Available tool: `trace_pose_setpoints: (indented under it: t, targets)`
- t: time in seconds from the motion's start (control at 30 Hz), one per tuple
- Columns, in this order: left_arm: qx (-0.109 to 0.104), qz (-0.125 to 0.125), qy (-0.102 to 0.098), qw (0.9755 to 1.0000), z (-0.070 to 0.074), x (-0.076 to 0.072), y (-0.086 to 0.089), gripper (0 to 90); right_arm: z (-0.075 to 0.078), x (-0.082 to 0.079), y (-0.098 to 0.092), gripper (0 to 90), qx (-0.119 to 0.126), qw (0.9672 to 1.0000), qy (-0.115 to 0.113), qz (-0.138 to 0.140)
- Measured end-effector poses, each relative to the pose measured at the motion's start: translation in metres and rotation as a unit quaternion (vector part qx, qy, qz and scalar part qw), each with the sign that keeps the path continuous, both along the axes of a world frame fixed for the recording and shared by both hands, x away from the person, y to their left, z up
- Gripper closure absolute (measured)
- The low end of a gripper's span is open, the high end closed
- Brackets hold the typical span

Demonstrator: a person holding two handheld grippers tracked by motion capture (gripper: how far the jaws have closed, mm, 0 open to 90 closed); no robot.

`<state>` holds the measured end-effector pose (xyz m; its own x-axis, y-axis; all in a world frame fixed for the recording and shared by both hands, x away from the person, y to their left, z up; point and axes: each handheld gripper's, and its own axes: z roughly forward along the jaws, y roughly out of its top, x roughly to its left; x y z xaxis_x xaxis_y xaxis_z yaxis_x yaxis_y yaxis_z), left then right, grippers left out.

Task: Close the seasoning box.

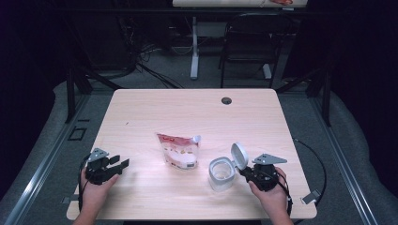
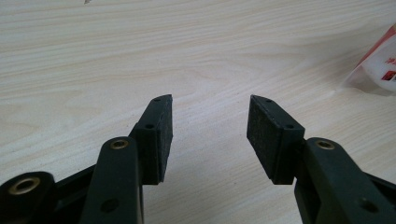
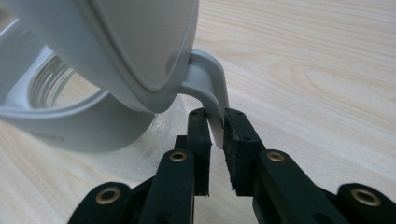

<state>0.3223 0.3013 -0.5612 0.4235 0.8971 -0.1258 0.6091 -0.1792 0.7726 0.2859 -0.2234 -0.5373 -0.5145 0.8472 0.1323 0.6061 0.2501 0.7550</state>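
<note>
A clear jar (image 1: 221, 173) with a white collar stands at the table's front right, its white flip lid (image 1: 239, 155) swung up and open. In the right gripper view, my right gripper (image 3: 215, 114) is shut on the white curved handle (image 3: 210, 84) just below the lid (image 3: 130, 37), beside the jar's rim (image 3: 70, 116). From above, the right gripper (image 1: 241, 169) sits just right of the jar. A red and white snack pouch (image 1: 180, 151) stands mid-table; its corner (image 2: 380, 65) is in the left gripper view. My left gripper (image 1: 123, 165) rests open at the front left, nothing between its jaws (image 2: 210, 105).
The light wooden table (image 1: 187, 112) has a small round cable hole (image 1: 226, 101) near its far edge. A dark chair (image 1: 248, 42) and a white desk leg (image 1: 194, 47) stand beyond the table. Cables trail off the right edge.
</note>
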Motion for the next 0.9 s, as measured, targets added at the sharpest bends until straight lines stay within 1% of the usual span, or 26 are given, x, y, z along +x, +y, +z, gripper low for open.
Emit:
trace_pose_setpoints:
  t: [0.1, 0.13, 0.17, 0.2, 0.37, 0.47, 0.53, 0.63, 0.67, 0.77, 0.9]
  targets:
    - [0.001, -0.001, 0.002, 1.0000, 0.000, 0.000, 0.000, 50.8, 0.000, 0.003, -0.001, 80.5, 0.002, 1.0000, 0.000, -0.002]
    - [0.001, -0.001, 0.002, 1.0000, 0.000, 0.000, 0.000, 50.8, -0.001, 0.005, -0.001, 80.4, -0.002, 1.0000, -0.003, -0.002]
    - [0.001, -0.001, 0.002, 1.0000, 0.000, 0.000, 0.000, 50.8, -0.001, 0.006, -0.001, 80.3, 0.001, 1.0000, -0.004, -0.004]
    - [0.001, -0.001, 0.002, 1.0000, 0.000, 0.000, 0.000, 50.8, -0.001, 0.007, -0.001, 80.1, -0.002, 1.0000, -0.005, -0.003]
    - [0.002, 0.000, 0.001, 1.0000, 0.000, 0.000, 0.000, 50.8, -0.002, 0.014, -0.002, 79.5, 0.010, 0.9999, -0.004, -0.010]
    - [0.003, -0.001, 0.003, 1.0000, 0.000, 0.001, 0.000, 50.9, -0.003, 0.016, -0.003, 79.3, 0.012, 0.9999, -0.004, -0.007]
    - [0.003, -0.001, 0.001, 1.0000, 0.000, 0.001, 0.000, 50.8, -0.003, 0.018, -0.003, 79.1, 0.020, 0.9998, -0.002, -0.008]
    - [0.001, -0.001, 0.000, 1.0000, 0.000, 0.001, 0.000, 50.8, -0.004, 0.020, -0.004, 79.1, 0.021, 0.9997, -0.001, -0.008]
    - [0.002, -0.001, 0.001, 1.0000, 0.000, 0.001, 0.000, 50.8, -0.004, 0.021, -0.004, 79.4, 0.027, 0.9996, -0.002, -0.010]
    - [0.002, -0.003, 0.002, 1.0000, 0.000, 0.000, 0.000, 50.8, -0.004, 0.022, -0.004, 82.2, 0.028, 0.9995, -0.005, -0.013]
    - [0.001, -0.001, 0.001, 1.0000, 0.001, 0.000, 0.000, 50.9, -0.004, 0.021, -0.005, 80.9, 0.029, 0.9995, -0.005, -0.009]
